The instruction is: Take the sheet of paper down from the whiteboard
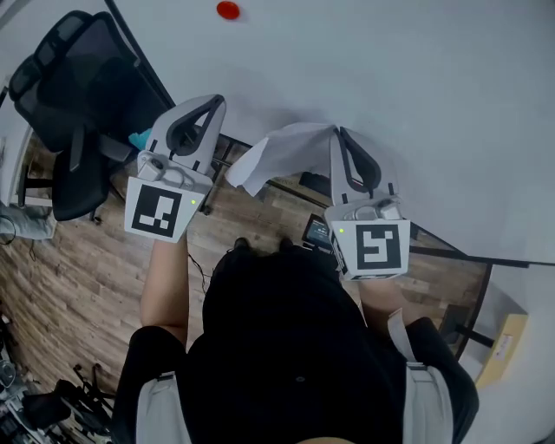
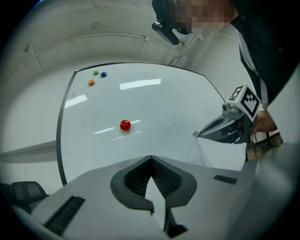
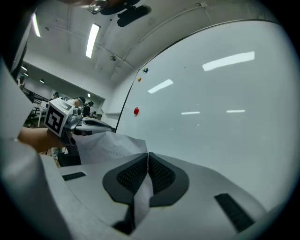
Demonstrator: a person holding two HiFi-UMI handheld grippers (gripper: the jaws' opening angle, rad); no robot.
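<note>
Since the right hand-held gripper (image 1: pixel 340 134) is clamped on one edge of the sheet of paper (image 1: pixel 286 149), the sheet hangs at frame centre, drooping leftward and judged free of the whiteboard (image 1: pixel 408 78). The left hand-held gripper (image 1: pixel 215 104), left of centre, is closed. The sheet does not appear to reach its tips, so it is judged empty. A red magnet (image 1: pixel 227 10) sits on the board at top, apart from the sheet. An office chair (image 1: pixel 78 95) stands upper left. Nothing seen obstructs lowering.

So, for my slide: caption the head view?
Left hand-held gripper and right hand-held gripper pinch a sheet of paper before the whiteboard.
</note>
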